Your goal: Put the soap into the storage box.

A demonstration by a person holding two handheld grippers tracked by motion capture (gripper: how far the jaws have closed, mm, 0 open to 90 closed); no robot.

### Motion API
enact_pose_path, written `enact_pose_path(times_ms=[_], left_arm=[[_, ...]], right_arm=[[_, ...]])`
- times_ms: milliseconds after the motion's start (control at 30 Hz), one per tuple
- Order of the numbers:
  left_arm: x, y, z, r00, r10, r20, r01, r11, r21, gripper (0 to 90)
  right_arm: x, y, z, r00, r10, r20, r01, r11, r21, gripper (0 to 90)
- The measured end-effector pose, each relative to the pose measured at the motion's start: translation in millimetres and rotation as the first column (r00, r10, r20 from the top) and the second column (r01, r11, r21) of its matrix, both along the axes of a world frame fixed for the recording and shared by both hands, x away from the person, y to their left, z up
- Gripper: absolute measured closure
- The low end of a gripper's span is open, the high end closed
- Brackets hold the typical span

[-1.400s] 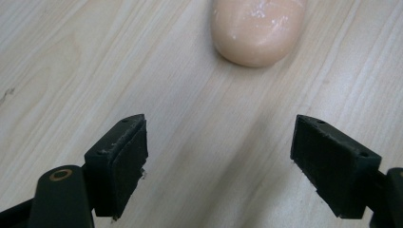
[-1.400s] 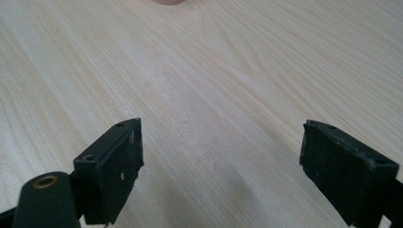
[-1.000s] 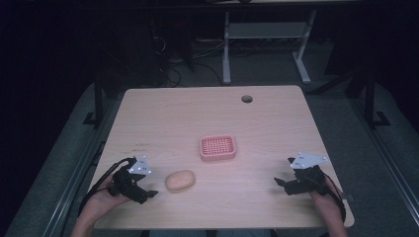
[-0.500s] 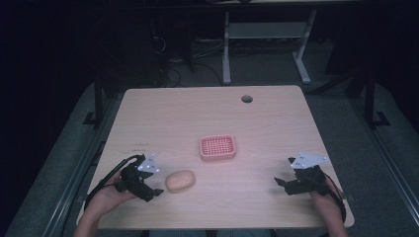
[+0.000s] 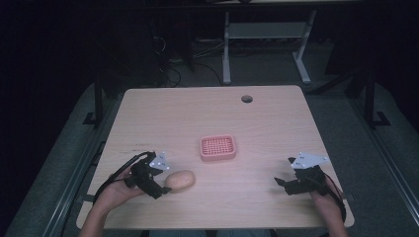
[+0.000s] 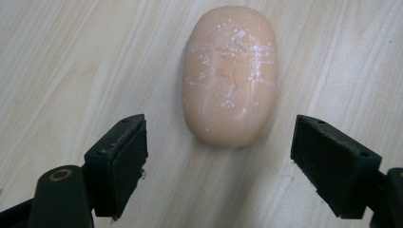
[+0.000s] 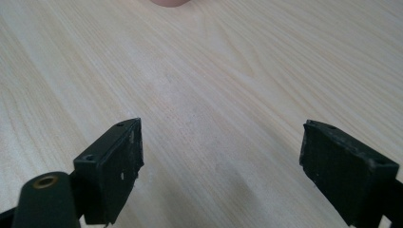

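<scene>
Approach to a grasp. A bar of soap (image 5: 181, 180), peach-coloured, oval and flecked with white residue, lies flat on the wooden table (image 5: 207, 113) near its front edge, left of centre. The left gripper (image 5: 160, 186) sits just beside the soap's left end in the high view; in the left gripper view its jaws stand wide apart and hold nothing, and the near end of the soap (image 6: 230, 76) lies centred ahead of them, not yet between the pads (image 6: 124, 159). A pink soap dish (image 5: 218, 147) with a perforated floor stands near the middle of the table, behind and to the right of the soap and apart from it. The right gripper (image 5: 282, 184) rests low over the front right part of the table, well apart from both things; its jaws are likewise spread wide and empty, above bare wood (image 7: 214, 85). The step in hand appears to be the reach for the soap. The next move would call for advancing the left gripper until the pads flank the soap's narrow width, then closing gently, since the smooth rounded bar may slip.
</scene>
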State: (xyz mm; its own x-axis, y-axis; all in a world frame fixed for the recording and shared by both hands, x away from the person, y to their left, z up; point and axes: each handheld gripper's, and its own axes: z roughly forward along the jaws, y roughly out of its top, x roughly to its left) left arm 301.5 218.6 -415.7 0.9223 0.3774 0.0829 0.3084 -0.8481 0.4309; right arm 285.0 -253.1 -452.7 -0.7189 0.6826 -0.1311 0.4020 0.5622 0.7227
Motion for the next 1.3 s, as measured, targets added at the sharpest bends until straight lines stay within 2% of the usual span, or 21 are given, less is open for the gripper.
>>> enact_pose_path(times_ms=[500, 533, 567, 600, 633, 933, 1300], left_arm=[[10.3, -22.8, -3.7, 0.9992, -0.026, -0.032, 0.026, 0.9996, 0.009, 19.9], [11.6, -23.5, -3.0, 0.9987, -0.039, -0.033, 0.040, 0.9990, 0.020, 20.2], [11.5, -25.2, -3.8, 0.9989, -0.029, -0.038, 0.029, 0.9996, 0.006, 20.5], [13.0, -26.6, -3.5, 0.9985, -0.035, -0.041, 0.036, 0.9993, 0.014, 20.5], [13.1, -27.7, -4.5, 0.9988, -0.029, -0.041, 0.029, 0.9996, 0.004, 20.6], [19.1, -35.1, -8.7, 0.9968, -0.029, -0.074, 0.031, 0.9994, 0.016, 21.6], [21.9, -45.7, -14.7, 0.9945, -0.044, -0.095, 0.048, 0.9981, 0.038, 24.0]], right_arm=[[0.1, 0.8, 0.0, 1.0000, 0.005, 0.002, -0.005, 1.000, 0.003, 14.0], [0.1, 0.7, 0.1, 1.0000, 0.005, 0.002, -0.005, 1.000, 0.003, 13.9], [0.1, 0.7, 0.0, 1.0000, 0.005, 0.002, -0.005, 1.000, 0.003, 14.0], [0.1, 0.7, 0.1, 1.0000, 0.005, 0.003, -0.005, 1.000, 0.004, 13.9], [0.2, 0.7, 0.2, 1.0000, 0.006, 0.004, -0.006, 1.000, 0.004, 13.9], [0.3, 1.0, 0.1, 1.0000, 0.006, 0.002, -0.006, 1.000, 0.008, 14.0], [0.1, 1.0, 0.2, 1.0000, 0.008, 0.003, -0.008, 1.000, 0.011, 14.0]])
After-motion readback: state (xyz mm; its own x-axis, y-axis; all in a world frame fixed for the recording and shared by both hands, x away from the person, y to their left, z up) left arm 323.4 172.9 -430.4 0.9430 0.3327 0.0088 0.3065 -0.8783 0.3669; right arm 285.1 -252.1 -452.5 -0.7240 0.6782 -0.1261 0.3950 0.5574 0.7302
